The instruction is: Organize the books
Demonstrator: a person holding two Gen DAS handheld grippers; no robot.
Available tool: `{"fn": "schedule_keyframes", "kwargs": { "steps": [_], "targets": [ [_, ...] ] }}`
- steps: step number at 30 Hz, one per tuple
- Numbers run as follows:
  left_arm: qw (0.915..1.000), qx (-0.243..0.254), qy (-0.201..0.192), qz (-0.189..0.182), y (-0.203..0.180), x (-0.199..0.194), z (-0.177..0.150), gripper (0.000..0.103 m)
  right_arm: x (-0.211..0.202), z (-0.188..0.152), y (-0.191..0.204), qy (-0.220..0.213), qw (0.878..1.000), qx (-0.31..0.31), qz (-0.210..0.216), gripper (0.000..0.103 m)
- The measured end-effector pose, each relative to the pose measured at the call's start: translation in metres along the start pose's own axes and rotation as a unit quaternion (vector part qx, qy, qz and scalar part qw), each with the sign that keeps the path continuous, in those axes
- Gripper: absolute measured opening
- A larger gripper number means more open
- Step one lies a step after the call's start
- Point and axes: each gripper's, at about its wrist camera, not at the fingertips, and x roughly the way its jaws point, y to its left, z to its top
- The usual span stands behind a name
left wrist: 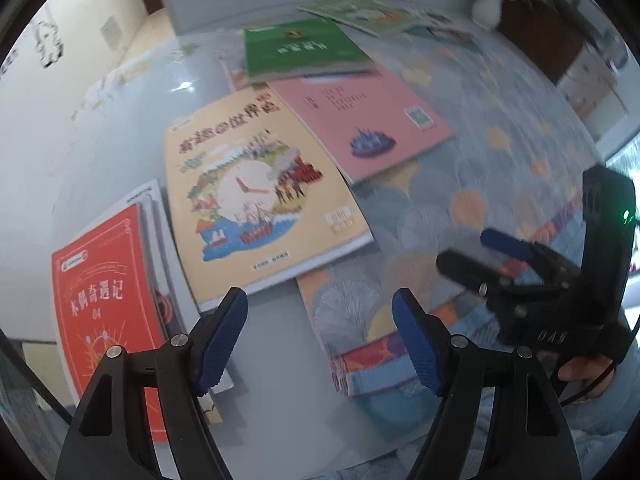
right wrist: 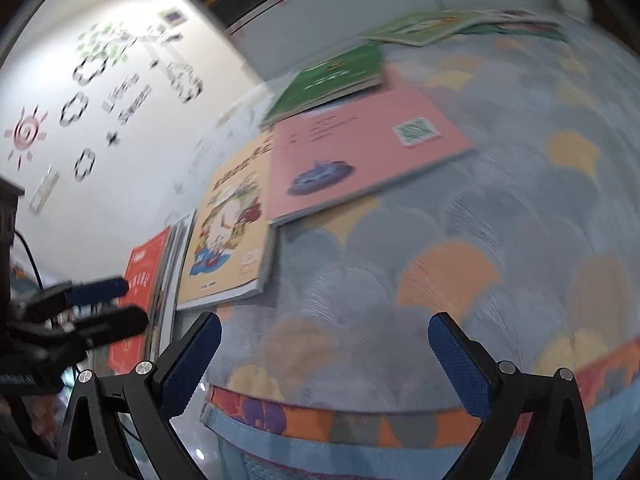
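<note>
Left wrist view: the left gripper (left wrist: pixel 320 336) points steeply down over a glossy floor (left wrist: pixel 120 128), its blue-padded jaws partly apart with nothing between them; beyond the fingertips lies a yellow book (left wrist: pixel 256 196) with a clock and ship illustration, overlapping the edge of a patterned rug (left wrist: pixel 460 184); just beside it, to the left, a red book (left wrist: pixel 104 312) tops a small stack on the floor; a pink book (left wrist: pixel 360 120) lies farther out on the rug, partly overlapping the yellow one, a green book (left wrist: pixel 300 50) rests across its far end, and more light green books (left wrist: pixel 360 14) lie near a white cabinet; the right gripper (left wrist: pixel 484 252) appears at the right, held by a hand (left wrist: pixel 580 372). Right wrist view: the right gripper (right wrist: pixel 324 352) hovers over the rug (right wrist: pixel 460 272), jaws wide apart and empty; the yellow book (right wrist: pixel 228 240), pink book (right wrist: pixel 360 148), green book (right wrist: pixel 332 76) and red book (right wrist: pixel 142 280) lie ahead and to the left; the left gripper (right wrist: pixel 108 304) shows at the left edge, before a wall (right wrist: pixel 100 92) with decals
</note>
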Motion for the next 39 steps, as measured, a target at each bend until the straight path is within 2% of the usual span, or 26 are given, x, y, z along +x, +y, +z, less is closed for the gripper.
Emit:
{"fn": "schedule_keyframes", "kwargs": {
  "steps": [5, 9, 12, 15, 18, 27, 32, 39],
  "targets": [
    [0.9995, 0.032, 0.007, 0.005, -0.004, 0.0, -0.008, 0.073, -0.012, -0.01, -0.005, -0.034, 0.999, 0.026, -0.018, 0.103],
    [0.999, 0.041, 0.009, 0.016, -0.003, 0.001, -0.015, 0.073, -0.02, -0.002, 0.023, -0.054, 0.993, -0.005, -0.106, 0.103],
    [0.9982, 0.05, 0.02, 0.026, 0.0, 0.004, -0.02, 0.073, -0.021, 0.003, 0.037, -0.062, 0.986, -0.023, -0.153, 0.103],
    [0.9978, 0.051, 0.031, 0.028, 0.0, 0.009, -0.023, 0.073, -0.018, 0.004, 0.036, -0.073, 0.987, -0.003, -0.141, 0.103],
    [0.9975, 0.052, 0.038, 0.029, 0.002, 0.015, -0.02, 0.073, -0.003, 0.001, 0.026, -0.059, 0.991, 0.031, -0.117, 0.103],
    [0.9992, -0.024, 0.033, 0.006, 0.013, 0.015, -0.01, 0.073, -0.001, -0.002, 0.005, -0.044, 0.99, 0.061, -0.115, 0.103],
    [0.9974, -0.066, 0.028, -0.002, 0.014, 0.015, -0.006, 0.075, -0.001, 0.003, 0.001, -0.03, 0.993, 0.041, -0.104, 0.103],
    [0.9892, -0.142, 0.011, -0.033, -0.002, 0.018, 0.004, 0.075, -0.018, 0.023, 0.004, -0.033, 0.994, -0.064, -0.088, 0.103]
  ]
}}
